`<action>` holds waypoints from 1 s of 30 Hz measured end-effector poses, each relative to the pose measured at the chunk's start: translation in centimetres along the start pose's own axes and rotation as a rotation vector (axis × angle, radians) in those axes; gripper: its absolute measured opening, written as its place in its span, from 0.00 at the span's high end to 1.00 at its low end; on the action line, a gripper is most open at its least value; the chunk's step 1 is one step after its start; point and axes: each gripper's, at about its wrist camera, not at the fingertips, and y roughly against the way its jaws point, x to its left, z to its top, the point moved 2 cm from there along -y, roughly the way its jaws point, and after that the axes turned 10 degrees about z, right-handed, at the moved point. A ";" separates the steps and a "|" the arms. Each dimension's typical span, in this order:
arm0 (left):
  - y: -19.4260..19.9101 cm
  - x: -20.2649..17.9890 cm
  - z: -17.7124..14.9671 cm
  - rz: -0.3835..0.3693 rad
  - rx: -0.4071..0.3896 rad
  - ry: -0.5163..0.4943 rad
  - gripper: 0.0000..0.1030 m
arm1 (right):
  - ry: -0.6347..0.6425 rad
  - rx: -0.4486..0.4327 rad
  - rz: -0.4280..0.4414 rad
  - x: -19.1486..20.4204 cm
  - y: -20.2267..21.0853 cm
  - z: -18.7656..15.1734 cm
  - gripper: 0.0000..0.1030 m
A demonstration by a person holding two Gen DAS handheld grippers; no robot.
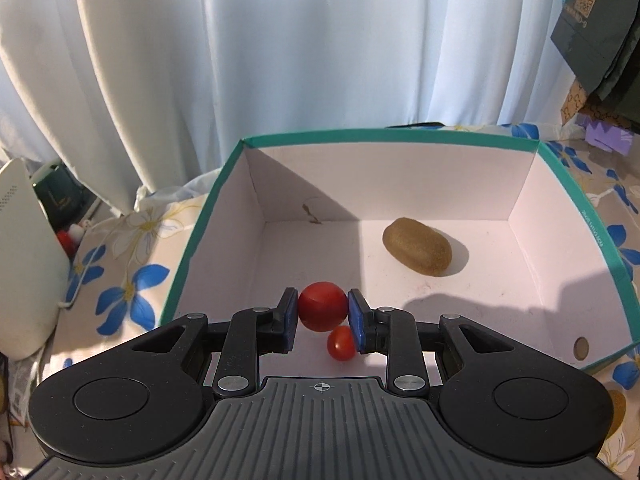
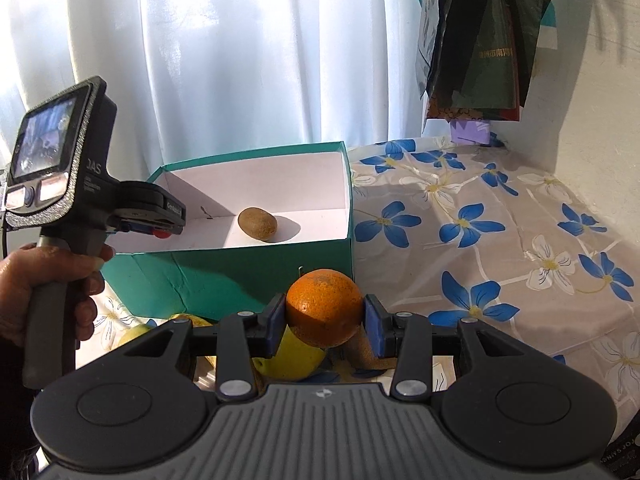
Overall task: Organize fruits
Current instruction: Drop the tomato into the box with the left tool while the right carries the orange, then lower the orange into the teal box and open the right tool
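Left wrist view sits right behind its own left gripper [image 1: 322,316], angled down into the open teal box [image 1: 624,280], very close, white curtain [image 1: 280,60] behind. Right wrist view sits behind the right gripper [image 2: 325,320], further back and outside the box [image 2: 240,276], looking down across the floral tablecloth [image 2: 500,240]. The 2 views share the box interior, the kiwi [image 1: 417,249] [image 2: 257,224] and the curtain [image 2: 240,60]; right view also catches the left gripper [image 2: 160,220] from the side.

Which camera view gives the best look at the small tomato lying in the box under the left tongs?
The left wrist view. There the small tomato lies unobstructed on the white floor of the box, just below the larger tomato held in the left tongs. The right wrist view does not show it clearly; only a red spot appears at those tongs.
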 end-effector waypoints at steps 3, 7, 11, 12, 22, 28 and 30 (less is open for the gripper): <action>-1.0 0.1 -0.3 0.004 0.032 0.004 0.67 | 0.002 -0.003 0.001 0.0 -0.1 0.2 0.61; -1.2 0.2 -0.3 0.007 0.028 0.009 0.47 | 0.003 -0.002 0.005 -0.1 -0.4 0.5 0.61; -0.8 0.1 -0.1 0.006 0.006 0.010 0.24 | 0.005 0.000 0.009 0.0 -0.7 0.7 0.61; -0.6 0.1 -0.1 0.014 -0.002 0.009 0.17 | 0.006 -0.001 0.010 0.0 -0.7 0.7 0.61; 5.1 2.1 -0.7 0.000 -0.053 0.049 0.01 | 0.022 -0.034 0.014 -0.2 -1.1 1.8 0.61; 7.9 3.4 -2.6 -0.036 -0.056 0.088 0.01 | 0.044 -0.078 0.025 0.2 -1.9 3.2 0.61; 8.3 3.5 -3.0 -0.025 -0.057 0.082 0.01 | 0.063 -0.097 0.029 0.5 -2.3 3.7 0.61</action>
